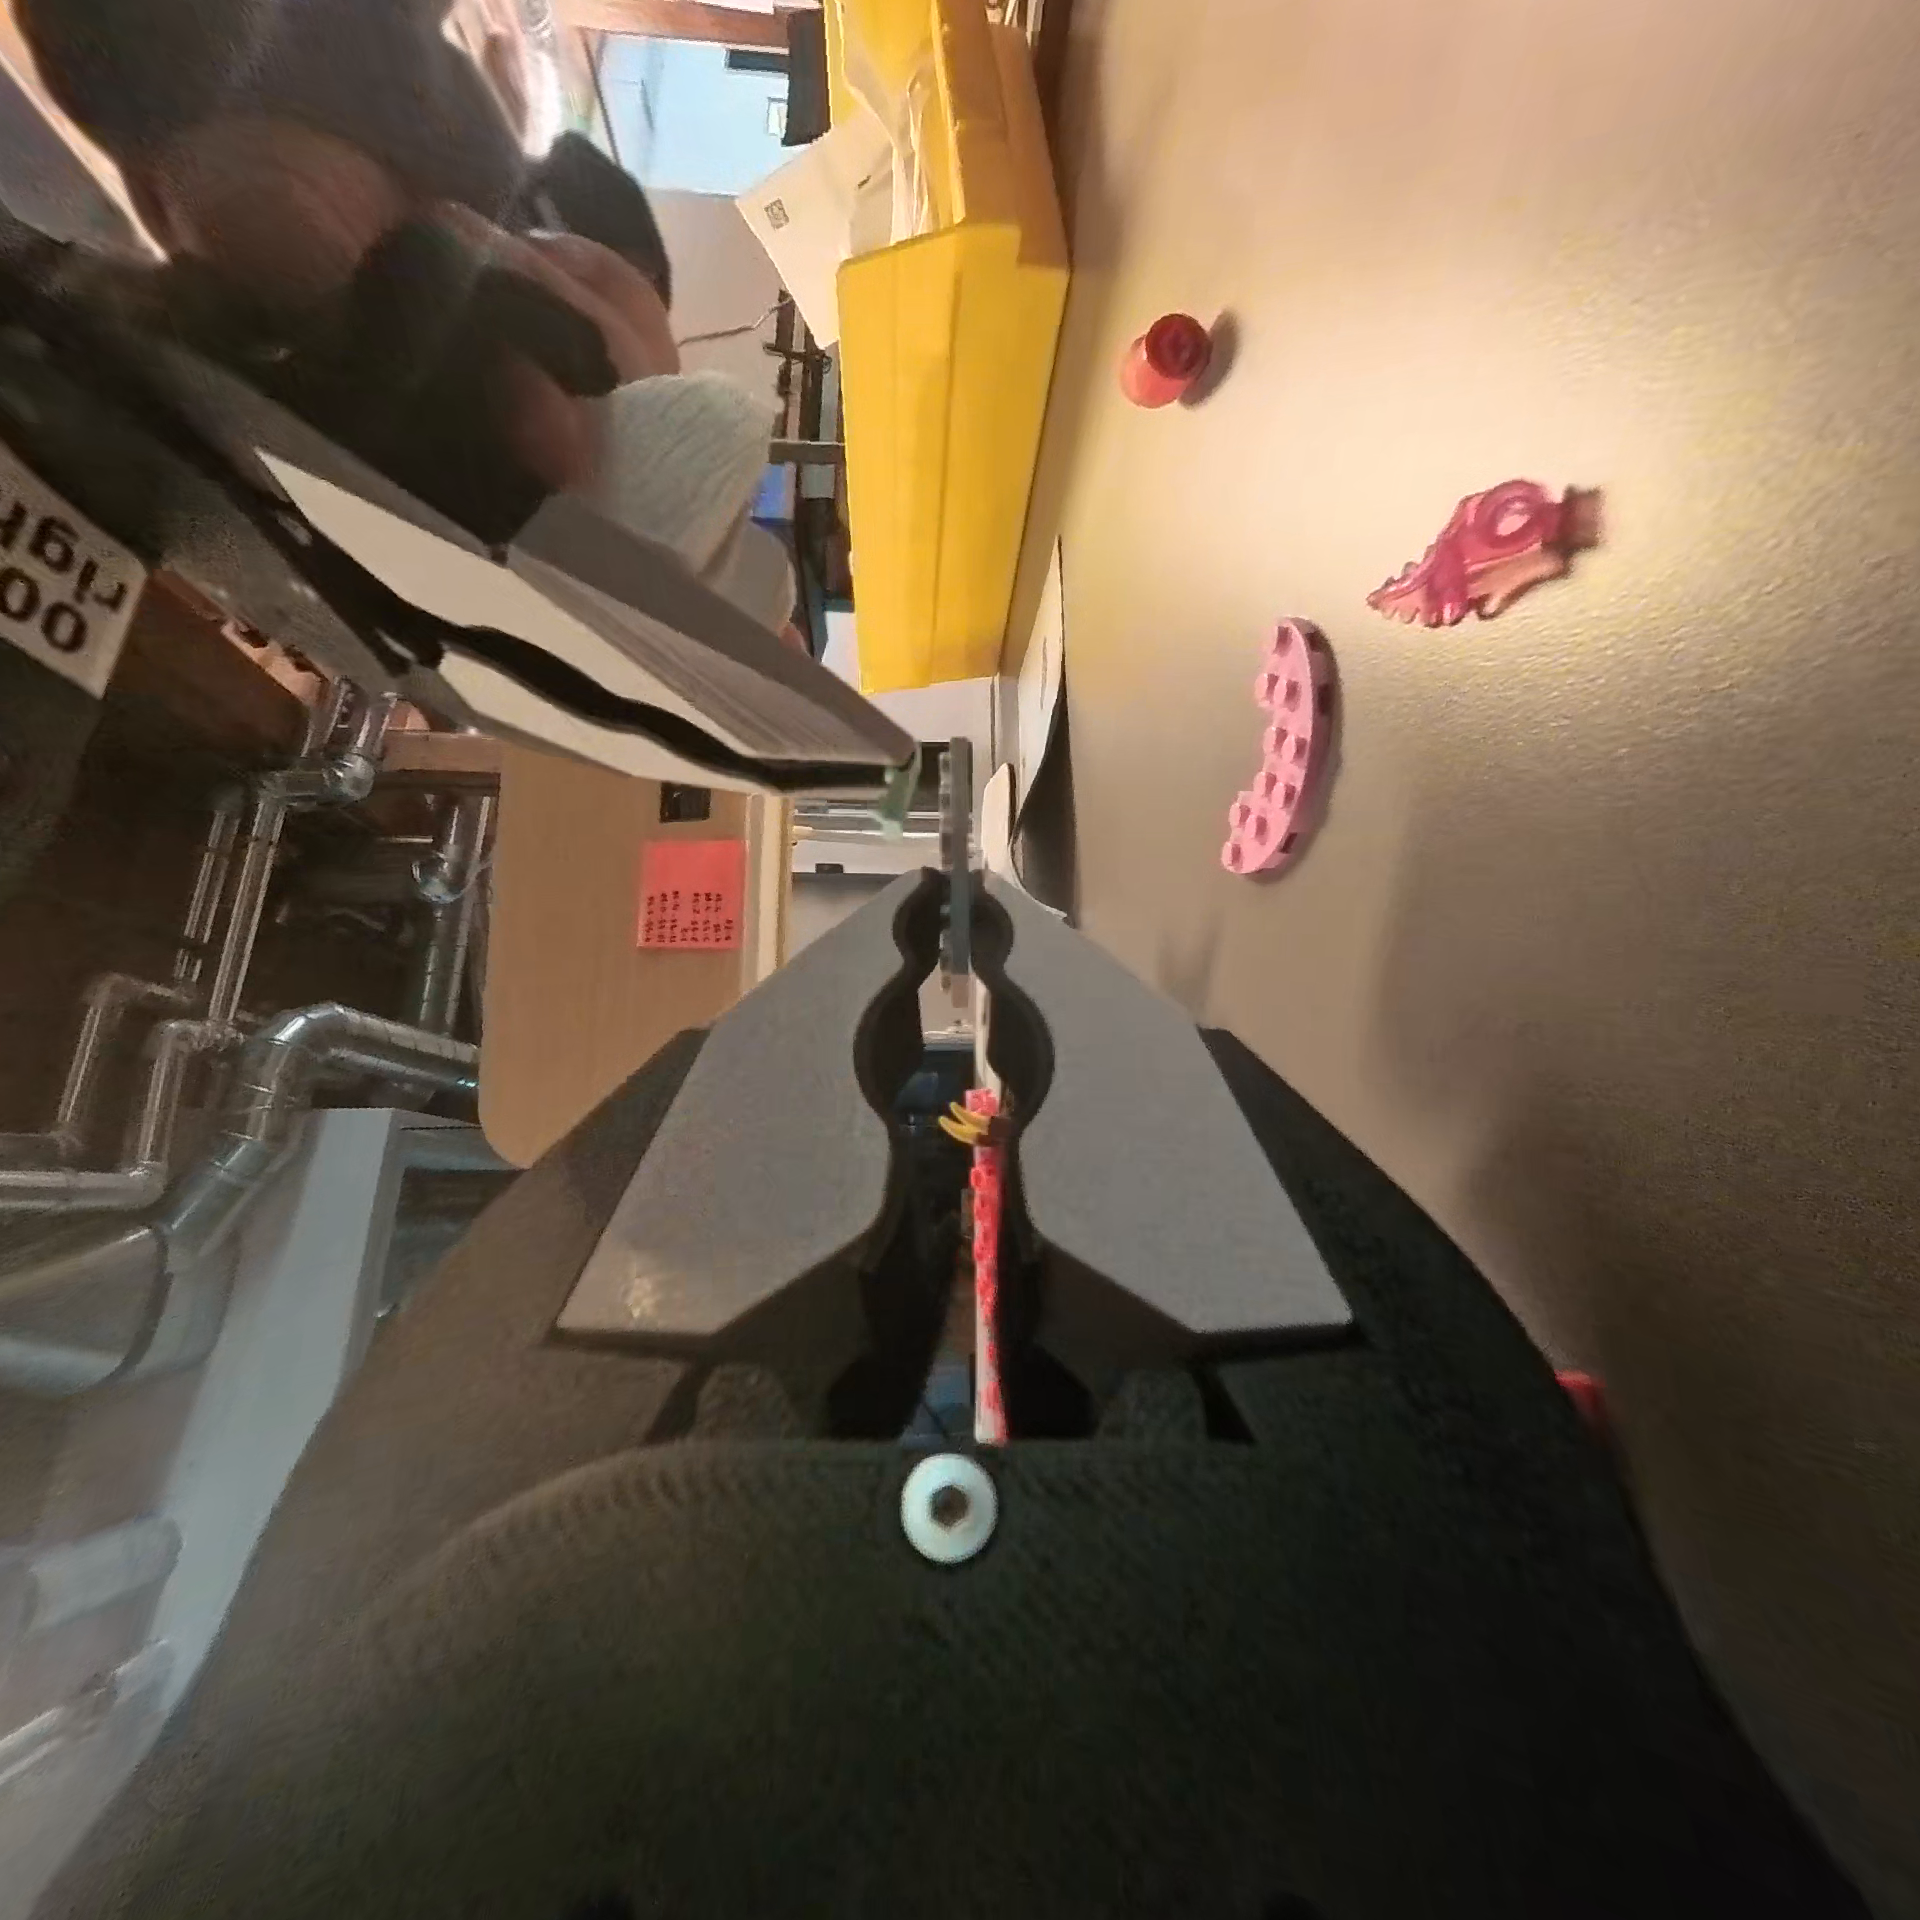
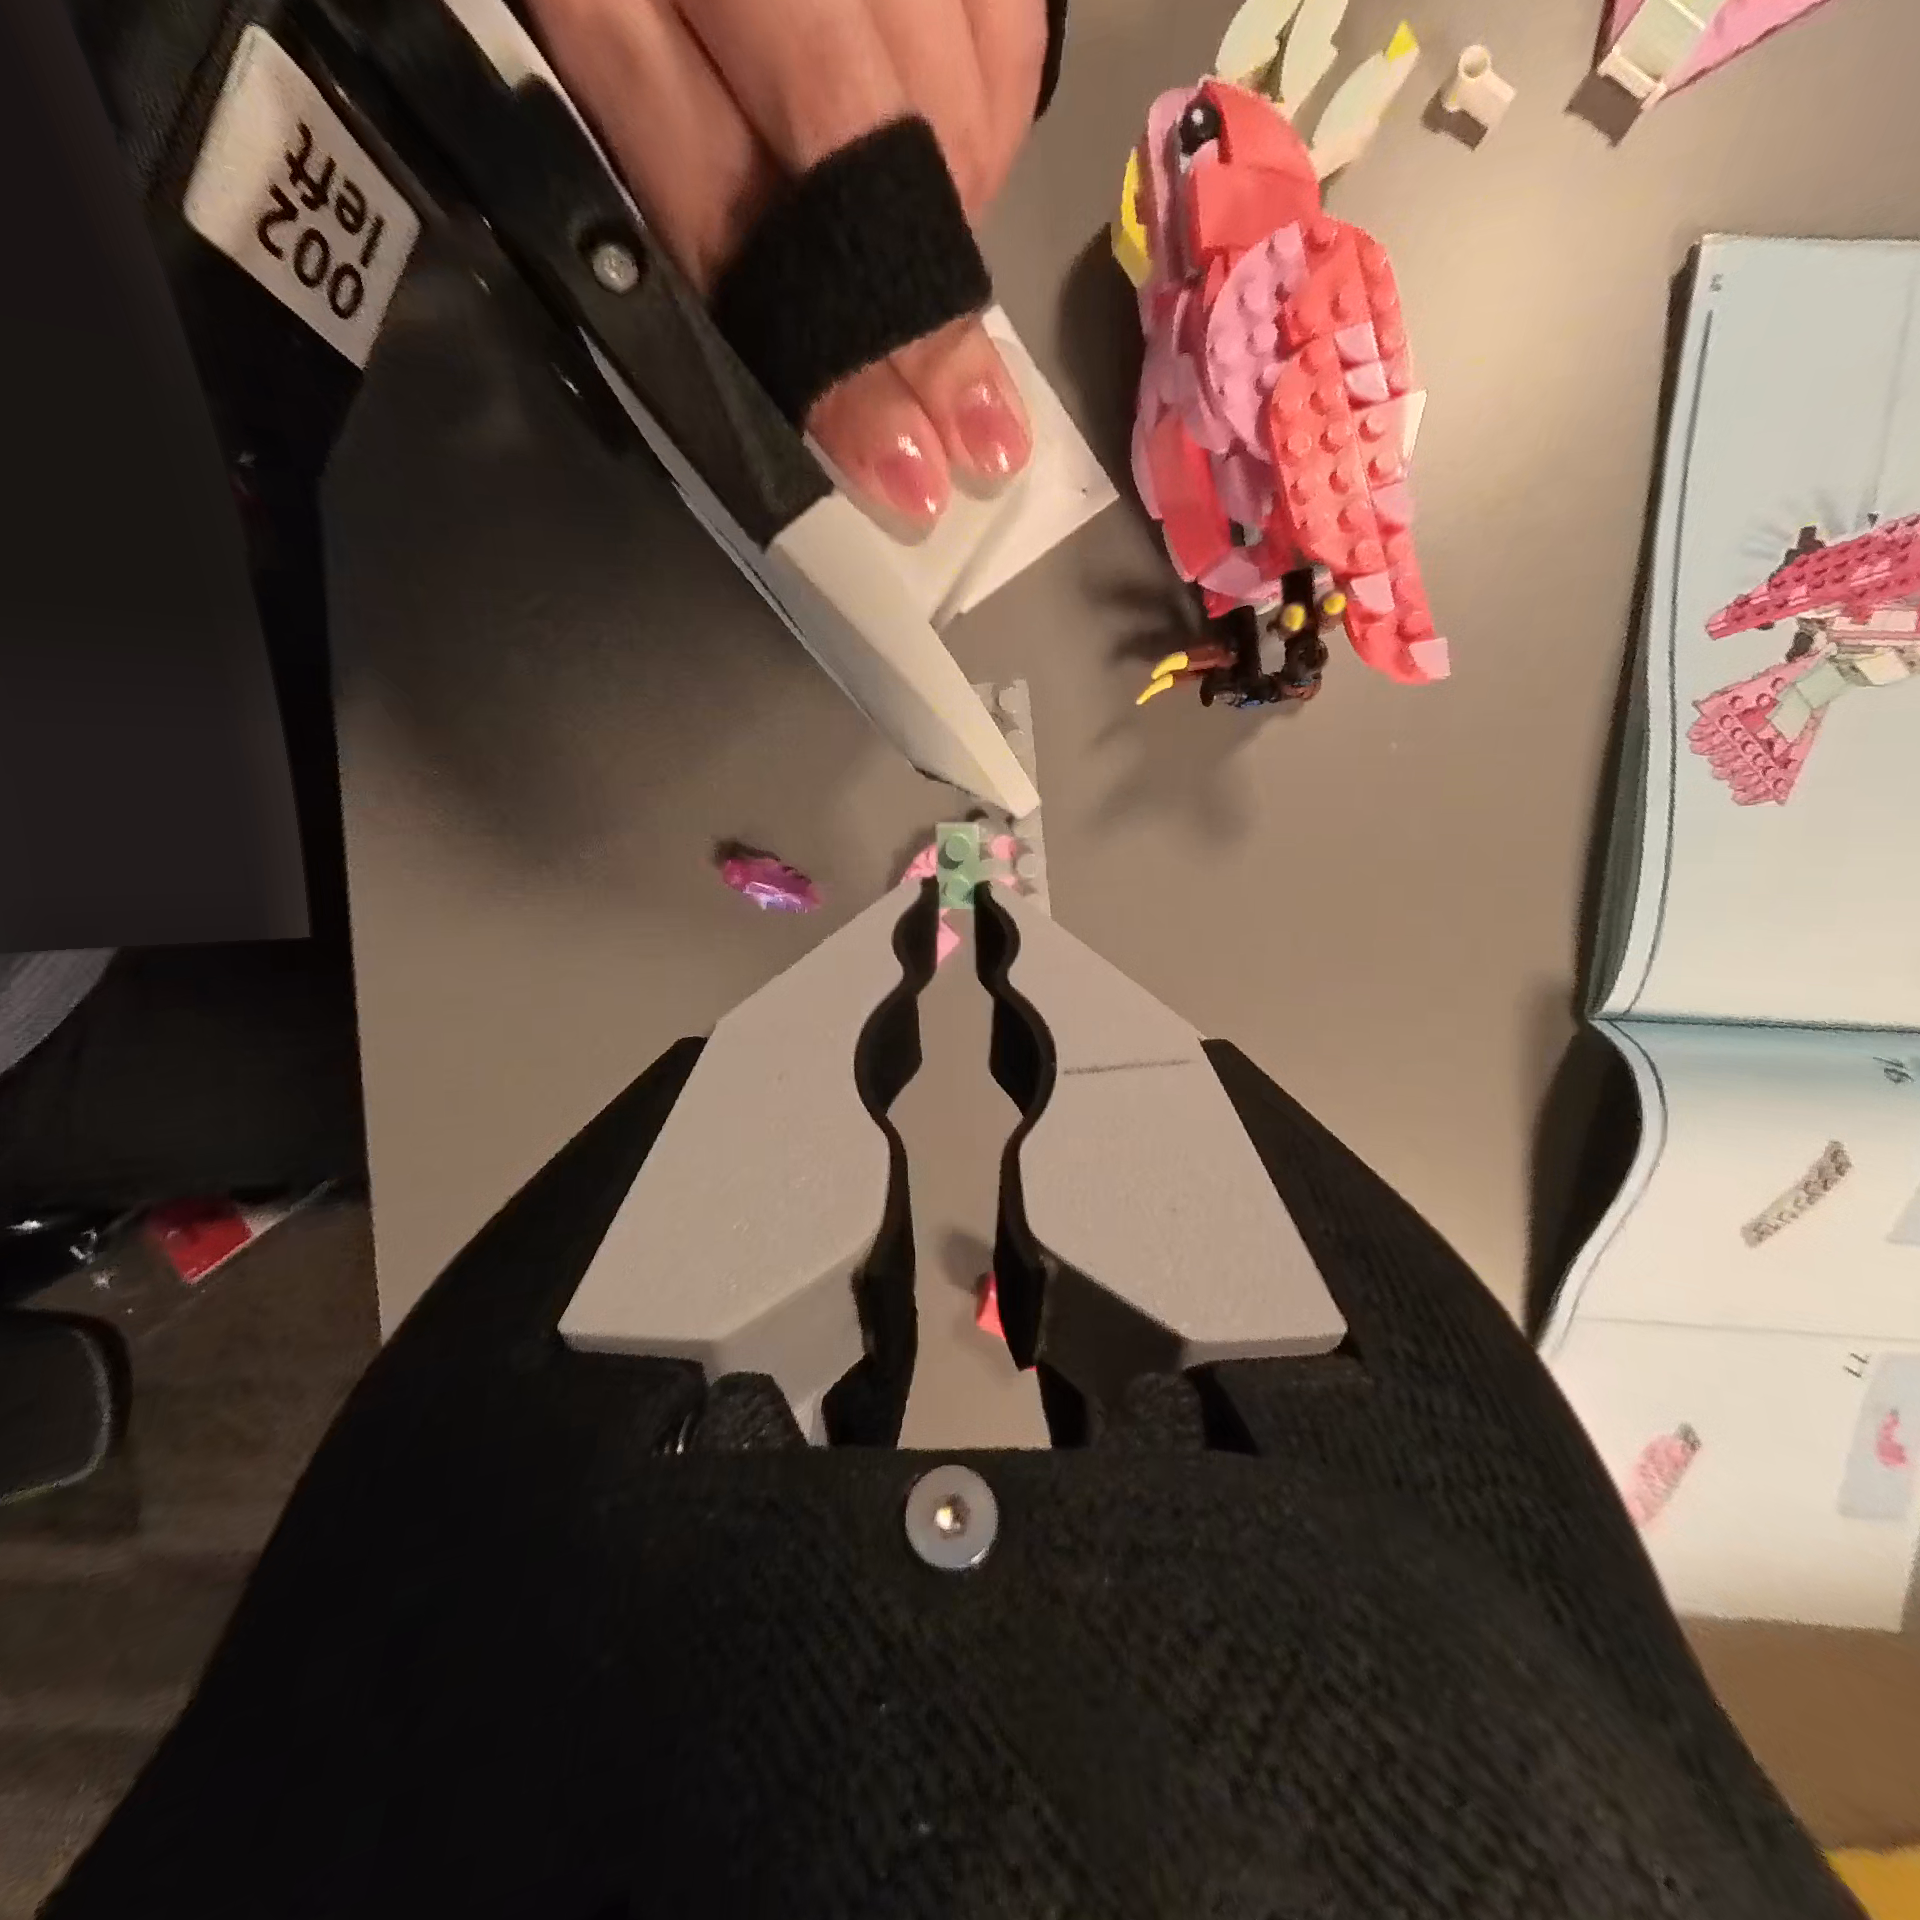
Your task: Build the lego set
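My left gripper is shut on a thin grey studded plate, which I see edge-on sticking out past the fingertips. My right gripper is shut on a small light green two-stud plate. In the left wrist view the right gripper comes in from the upper left and holds the green plate just beside the grey plate's studded face. In the right wrist view the left gripper comes in from the upper left, with the grey plate partly behind its fingers.
On the grey tabletop lie a pink half-round plate, a magenta translucent piece and a red round piece. A yellow box stands at the back. A pink-red brick bird and an open booklet lie to the right. Both grippers' tips are close together, under 4 cm apart. The magenta translucent piece lies around 8 centimetres away from my right fingertips. It is also in sight in the right wrist view.
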### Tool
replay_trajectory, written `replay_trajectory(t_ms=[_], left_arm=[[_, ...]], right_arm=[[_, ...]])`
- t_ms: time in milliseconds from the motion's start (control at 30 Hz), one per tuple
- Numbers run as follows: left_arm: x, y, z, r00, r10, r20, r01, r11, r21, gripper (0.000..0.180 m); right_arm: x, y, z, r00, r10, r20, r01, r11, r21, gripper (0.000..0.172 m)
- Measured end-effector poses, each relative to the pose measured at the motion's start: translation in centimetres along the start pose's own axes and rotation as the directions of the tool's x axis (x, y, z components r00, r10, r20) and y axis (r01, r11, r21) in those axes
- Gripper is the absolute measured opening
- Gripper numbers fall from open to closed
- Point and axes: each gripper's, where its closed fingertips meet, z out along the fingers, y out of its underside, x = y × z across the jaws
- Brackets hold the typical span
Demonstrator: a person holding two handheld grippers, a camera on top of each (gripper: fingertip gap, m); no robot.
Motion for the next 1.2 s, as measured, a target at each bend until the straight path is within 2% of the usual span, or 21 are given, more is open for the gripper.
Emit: replay_trajectory(t_ms=[300,667,800,933,1100,1200], left_arm=[[-0.1,-0.1,-0.1,1.0,0.016,0.005,-0.016,1.0,0.004,0.004],[-0.1,0.0,-0.1,1.0,0.001,0.002,-0.001,1.0,-0.002,0.004],[-0.1,0.1,0.0,1.0,-0.013,-0.004,0.013,1.0,-0.008,0.004],[-0.1,0.1,0.0,1.0,-0.024,-0.003,0.024,1.0,-0.009,0.003],[-0.5,0.0,-0.1,1.0,-0.021,0.017,0.021,1.0,-0.002,0.004],[-0.7,0.1,-0.1,0.999,-0.027,0.025,0.027,1.0,-0.007,0.004]], right_arm=[[0.3,0.2,0.5,0.999,-0.052,-0.004,0.051,0.987,-0.154,0.004],[0.5,-0.1,0.4,0.996,-0.088,-0.032,0.081,0.982,-0.171,0.006],[0.4,-0.6,-0.2,0.99,-0.092,-0.103,0.082,0.992,-0.096,0.024],[0.2,-0.5,-0.5,0.961,-0.124,-0.246,0.121,0.992,-0.026,0.029],[0.0,0.0,-0.2,0.899,-0.211,-0.384,0.222,0.975,-0.017,0.032],[0.1,-1.3,0.0,0.8,-0.295,-0.522,0.344,0.939,-0.003,0.04]])
